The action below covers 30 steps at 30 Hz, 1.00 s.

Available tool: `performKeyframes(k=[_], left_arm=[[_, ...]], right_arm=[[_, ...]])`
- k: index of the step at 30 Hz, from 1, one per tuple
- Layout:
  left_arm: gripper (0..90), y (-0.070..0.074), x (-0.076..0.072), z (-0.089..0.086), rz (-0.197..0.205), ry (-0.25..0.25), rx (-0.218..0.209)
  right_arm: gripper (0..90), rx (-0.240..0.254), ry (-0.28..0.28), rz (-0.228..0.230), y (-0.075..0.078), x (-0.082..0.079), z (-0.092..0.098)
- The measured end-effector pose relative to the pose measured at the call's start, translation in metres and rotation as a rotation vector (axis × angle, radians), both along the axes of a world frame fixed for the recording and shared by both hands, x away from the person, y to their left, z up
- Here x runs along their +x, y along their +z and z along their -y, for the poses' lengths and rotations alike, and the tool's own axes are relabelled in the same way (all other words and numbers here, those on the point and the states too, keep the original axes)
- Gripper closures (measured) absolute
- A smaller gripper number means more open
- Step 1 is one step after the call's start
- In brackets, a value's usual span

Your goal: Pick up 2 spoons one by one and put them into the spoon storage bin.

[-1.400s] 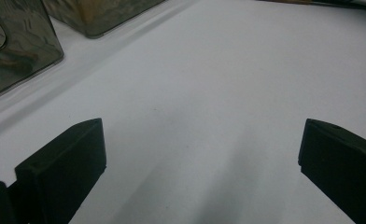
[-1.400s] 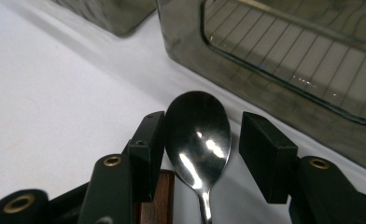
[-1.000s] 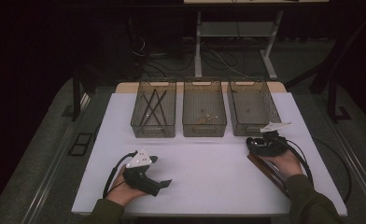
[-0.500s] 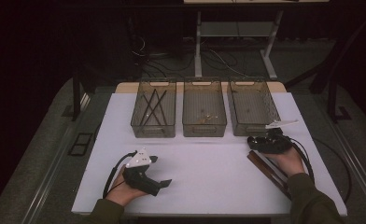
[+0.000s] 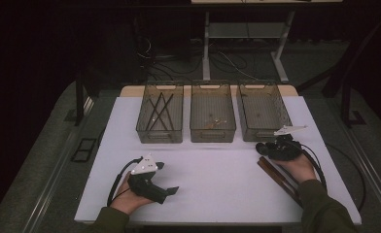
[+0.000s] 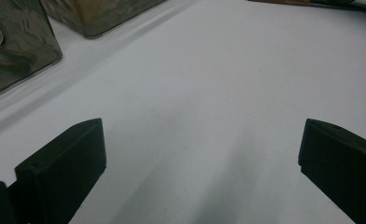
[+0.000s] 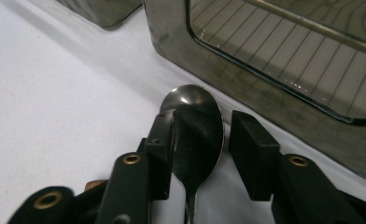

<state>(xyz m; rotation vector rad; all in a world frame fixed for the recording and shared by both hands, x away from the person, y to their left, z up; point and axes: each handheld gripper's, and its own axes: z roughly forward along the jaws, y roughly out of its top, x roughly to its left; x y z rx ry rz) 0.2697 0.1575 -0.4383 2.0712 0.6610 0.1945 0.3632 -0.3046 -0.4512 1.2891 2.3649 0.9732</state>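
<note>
Right gripper [image 7: 200, 140] straddles the spoon [image 7: 197, 135]: its jaws have just been closing, the bowl sits between them, one pad appears to touch the bowl's edge and a slim gap remains at the other, so no firm pinch yet. The spoon lies on the table [image 5: 217, 170] near its right edge, just in front of the right bin [image 5: 262, 114]. Its long axis runs along the jaws, bowl toward the bin, handle back under the gripper body. The right hand [image 5: 295, 165] is the nearer; the left gripper [image 5: 162, 177] rests well apart near the front left, jaws spread over bare table. The handle is cut off at the bottom edge of the right gripper view. From the high view the spoon cannot be made out beneath the gripper [image 5: 278, 148]; dark sticks [image 5: 276, 174] lie beside the hand.
</note>
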Motion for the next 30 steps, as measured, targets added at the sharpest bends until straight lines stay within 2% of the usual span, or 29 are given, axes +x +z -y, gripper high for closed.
performKeyframes(k=[6, 10, 15, 18, 25, 27, 30], left_arm=[[0.0, 0.000, 0.000, 0.000, 0.002, -0.003, 0.004], [0.0, 0.000, 0.000, 0.001, 0.002, -0.003, 0.003], [0.0, 0.000, 0.000, 0.000, 0.004, -0.003, 0.003], [0.0, 0.001, 0.000, 0.000, 0.005, -0.005, 0.002], [0.0, 0.001, 0.000, 0.000, 0.006, -0.004, -0.007], [0.0, 0.001, 0.000, 0.000, 0.007, -0.004, -0.009], [0.0, 0.001, 0.000, 0.000, 0.007, -0.003, -0.015]], right_arm=[[73.2, -0.006, 0.036, -0.005, 0.002, 0.000, 0.000], [78.9, -0.019, 0.052, 0.014, 0.004, -0.002, -0.002], [86.2, 0.004, 0.074, 0.031, 0.009, -0.005, 0.000], [87.9, 0.017, 0.090, 0.030, 0.012, -0.007, 0.000], [89.0, 0.013, 0.106, 0.041, 0.014, -0.008, -0.001], [89.0, 0.010, 0.100, 0.045, 0.015, -0.008, -0.001], [89.0, 0.031, 0.077, 0.062, 0.020, -0.009, 0.003]])
